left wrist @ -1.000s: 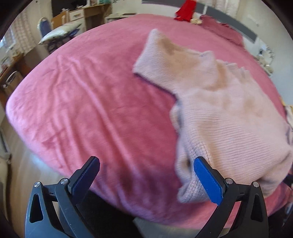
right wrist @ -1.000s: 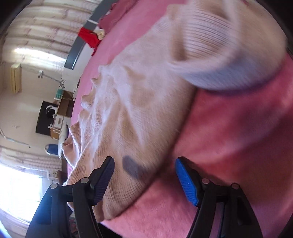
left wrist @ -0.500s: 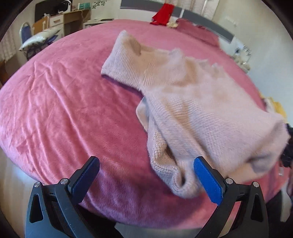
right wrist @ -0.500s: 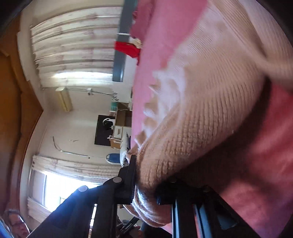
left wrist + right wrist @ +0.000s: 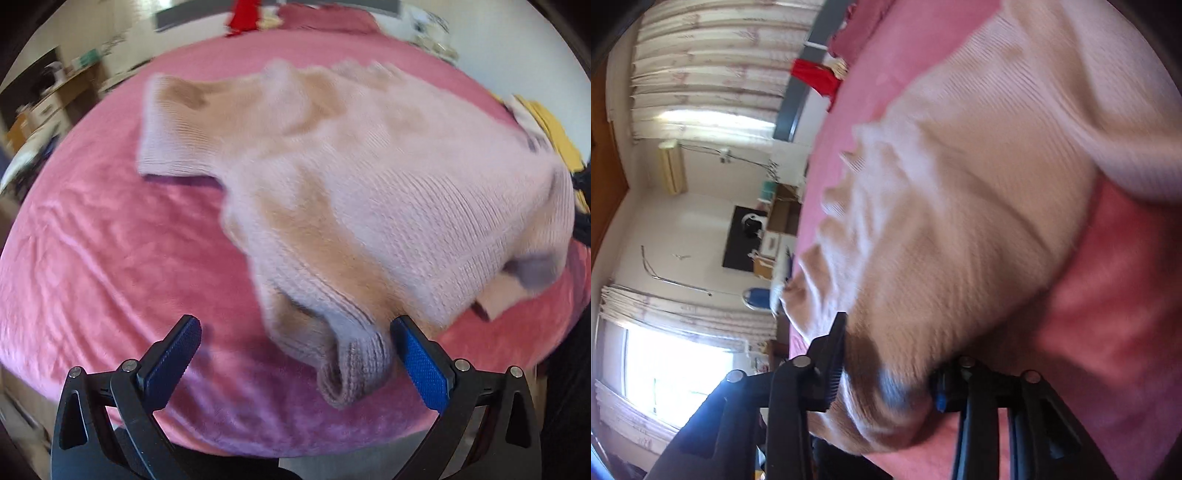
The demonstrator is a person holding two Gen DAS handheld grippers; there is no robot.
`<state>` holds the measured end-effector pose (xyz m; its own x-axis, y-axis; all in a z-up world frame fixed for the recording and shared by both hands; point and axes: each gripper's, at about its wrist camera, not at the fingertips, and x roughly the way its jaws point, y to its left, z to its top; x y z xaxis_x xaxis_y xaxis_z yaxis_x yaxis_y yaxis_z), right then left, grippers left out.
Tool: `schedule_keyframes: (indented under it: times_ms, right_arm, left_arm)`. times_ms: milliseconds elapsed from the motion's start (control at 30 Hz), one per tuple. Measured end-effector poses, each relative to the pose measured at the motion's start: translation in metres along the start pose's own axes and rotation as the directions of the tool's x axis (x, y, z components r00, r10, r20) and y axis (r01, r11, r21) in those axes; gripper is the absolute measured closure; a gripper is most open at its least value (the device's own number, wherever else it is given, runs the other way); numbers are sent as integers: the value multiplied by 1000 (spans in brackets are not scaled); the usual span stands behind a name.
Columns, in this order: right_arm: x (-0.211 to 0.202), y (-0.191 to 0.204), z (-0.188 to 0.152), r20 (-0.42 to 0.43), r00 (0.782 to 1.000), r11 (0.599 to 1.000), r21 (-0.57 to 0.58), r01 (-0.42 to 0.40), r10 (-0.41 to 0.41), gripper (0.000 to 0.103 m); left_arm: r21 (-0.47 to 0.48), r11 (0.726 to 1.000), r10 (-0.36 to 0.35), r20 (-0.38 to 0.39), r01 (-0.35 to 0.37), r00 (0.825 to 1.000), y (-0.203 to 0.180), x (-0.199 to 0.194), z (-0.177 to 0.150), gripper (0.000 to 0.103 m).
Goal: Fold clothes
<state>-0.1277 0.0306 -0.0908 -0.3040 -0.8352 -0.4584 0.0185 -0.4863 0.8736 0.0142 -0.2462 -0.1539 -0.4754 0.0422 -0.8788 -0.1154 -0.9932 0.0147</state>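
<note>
Your left gripper (image 5: 295,354) hangs wide open and empty; the sweater (image 5: 369,192) on the bed (image 5: 110,258) lies ahead, its cuff beside the right-hand pad. Your right gripper (image 5: 886,373), jaws just reopening, apparently pinches the hem.

Motion blur smears the pink knit sweater (image 5: 369,177) in both views. Its bunched hem hides the right tongs' (image 5: 886,373) pads, and the frame edge crops its far side.
</note>
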Motion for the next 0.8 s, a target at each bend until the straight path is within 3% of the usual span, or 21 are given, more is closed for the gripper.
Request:
schedule_keyframes:
  times_ms: [133, 233, 267, 300, 333, 400, 467, 567, 600, 633, 667, 733, 800]
  right_arm:
    - [-5, -22, -22, -23, 1000, 1000, -4, -16, 16, 56]
    - [-1, -25, -24, -4, 999, 998, -17, -53, 53, 55]
    - [1, -22, -21, -17, 997, 996, -28, -80, 79, 59]
    - [10, -17, -16, -54, 993, 994, -38, -103, 101, 76]
    - [16, -12, -9, -70, 993, 994, -36, -100, 97, 81]
    - [23, 1, 15, -52, 985, 986, -6, -164, 163, 86]
    - [21, 15, 42, 2, 980, 980, -6, -200, 200, 86]
    - [37, 37, 93, 40, 995, 994, -46, -94, 96, 78]
    - [42, 44, 109, 51, 997, 997, -60, -57, 60, 69]
    - [52, 47, 118, 35, 999, 996, -83, -10, 13, 67]
    - [61, 45, 122, -1, 999, 995, -91, 33, -33, 65]
    - [80, 41, 129, -69, 990, 988, -108, 114, -121, 63]
    - [69, 25, 113, -85, 995, 998, -55, 44, -49, 62]
  left_arm:
    - [62, 998, 1, 33, -3, 999, -10, 10, 14, 0]
    - [34, 997, -75, 55, 73, 996, -6, 16, 34, 0]
    - [10, 994, -113, 49, 112, 992, -3, 17, 43, 1]
    - [-16, 990, -142, 50, 143, 989, 2, 16, 53, 3]
    - [-41, 986, -160, 59, 163, 985, 7, 14, 65, 4]
    - [-93, 977, -184, 89, 192, 979, 19, 7, 91, 4]
    - [-160, 973, -147, 141, 169, 979, 38, 5, 126, 4]
    - [-272, 957, -73, 106, 100, 992, 71, 25, 172, 4]
    - [-296, 952, -61, 64, 77, 996, 75, 36, 179, 4]
    - [-313, 948, -63, 4, 61, 998, 78, 50, 184, 4]
    - [-323, 944, -85, -42, 67, 995, 78, 61, 186, 4]
    - [-327, 933, -164, -22, 147, 986, 74, 63, 179, 4]
    - [-302, 927, -226, 25, 223, 974, 65, 53, 160, 4]
